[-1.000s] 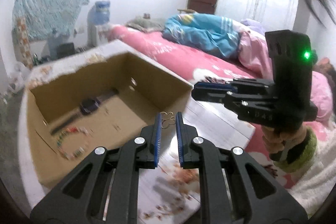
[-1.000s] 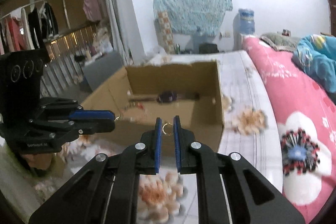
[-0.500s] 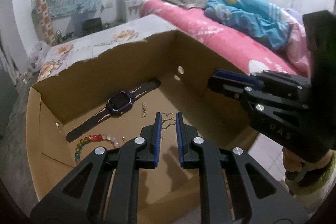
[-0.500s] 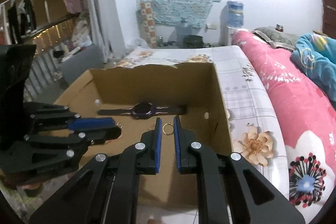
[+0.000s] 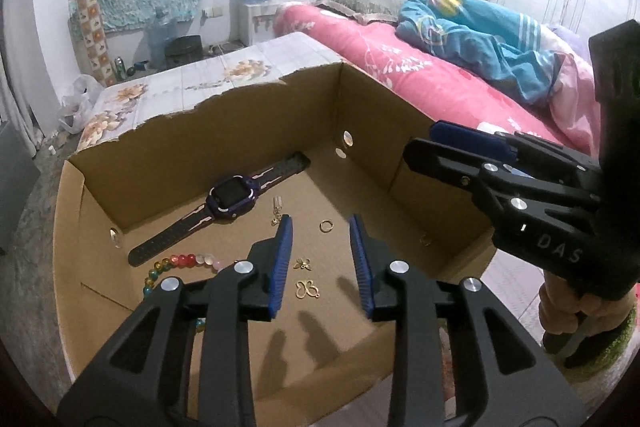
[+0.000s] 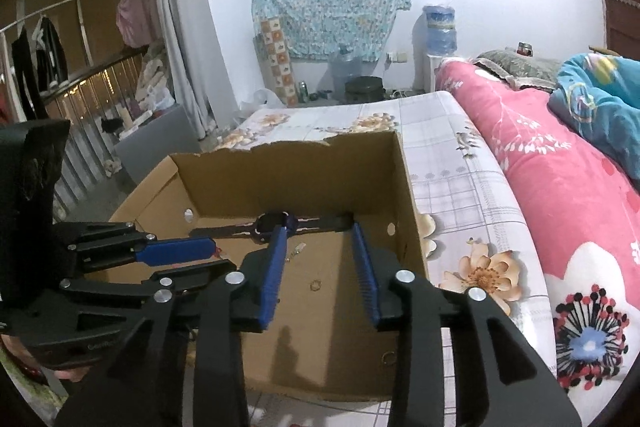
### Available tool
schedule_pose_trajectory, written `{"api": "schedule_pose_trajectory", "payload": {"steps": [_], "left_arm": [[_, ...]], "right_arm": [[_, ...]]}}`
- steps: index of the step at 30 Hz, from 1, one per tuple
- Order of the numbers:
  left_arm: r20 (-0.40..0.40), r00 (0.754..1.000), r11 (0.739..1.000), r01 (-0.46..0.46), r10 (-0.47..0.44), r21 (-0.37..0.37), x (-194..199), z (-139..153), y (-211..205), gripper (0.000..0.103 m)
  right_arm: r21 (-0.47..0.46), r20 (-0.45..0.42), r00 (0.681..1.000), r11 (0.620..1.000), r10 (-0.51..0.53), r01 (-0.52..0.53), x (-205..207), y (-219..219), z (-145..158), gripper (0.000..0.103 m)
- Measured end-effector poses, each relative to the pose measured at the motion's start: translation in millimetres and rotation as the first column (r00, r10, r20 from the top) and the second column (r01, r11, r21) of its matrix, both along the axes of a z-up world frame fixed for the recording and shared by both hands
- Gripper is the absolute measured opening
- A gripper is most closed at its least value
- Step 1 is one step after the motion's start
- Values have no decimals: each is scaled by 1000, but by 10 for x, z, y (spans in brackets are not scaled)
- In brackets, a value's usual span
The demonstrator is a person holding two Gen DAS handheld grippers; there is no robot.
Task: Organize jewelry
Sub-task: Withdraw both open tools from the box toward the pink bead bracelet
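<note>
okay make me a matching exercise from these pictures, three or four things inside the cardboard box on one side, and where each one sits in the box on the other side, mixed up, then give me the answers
Things:
1. smartwatch
2. beaded bracelet
3. butterfly charm
4. gold ring

Places, as the left wrist view shows them:
A. on the box floor between the left gripper's opening jaws, nearest the camera
B. along the far wall, strap laid out flat
C. by the left side, partly behind a gripper finger
D. mid-floor, just beyond the fingertips

Pairs: 1-B, 2-C, 3-A, 4-D
</note>
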State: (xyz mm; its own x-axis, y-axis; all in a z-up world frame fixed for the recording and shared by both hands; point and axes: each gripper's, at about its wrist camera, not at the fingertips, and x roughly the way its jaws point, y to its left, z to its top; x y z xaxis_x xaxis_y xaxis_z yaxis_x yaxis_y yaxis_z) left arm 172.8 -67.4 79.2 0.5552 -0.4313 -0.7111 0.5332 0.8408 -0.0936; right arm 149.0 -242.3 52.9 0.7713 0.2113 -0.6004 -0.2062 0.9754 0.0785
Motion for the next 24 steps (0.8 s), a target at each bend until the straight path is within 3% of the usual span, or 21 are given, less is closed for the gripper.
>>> {"api": "schedule_pose_trajectory", "payload": {"steps": [3, 16, 24], "left_arm": [[10, 1000, 1000, -4, 4, -4, -33, 31, 30, 38], [48, 999, 1000, -17, 18, -26, -168, 140, 149, 60], [60, 998, 999, -23, 26, -41, -227, 166, 220, 65]], "right_arm": [[20, 4, 1000, 1000, 6, -6, -21, -21, 24, 42], [101, 10, 1000, 995, 23, -24, -80, -106, 81, 50], [119, 13, 999, 992, 36, -37, -110, -95, 101, 52]]}}
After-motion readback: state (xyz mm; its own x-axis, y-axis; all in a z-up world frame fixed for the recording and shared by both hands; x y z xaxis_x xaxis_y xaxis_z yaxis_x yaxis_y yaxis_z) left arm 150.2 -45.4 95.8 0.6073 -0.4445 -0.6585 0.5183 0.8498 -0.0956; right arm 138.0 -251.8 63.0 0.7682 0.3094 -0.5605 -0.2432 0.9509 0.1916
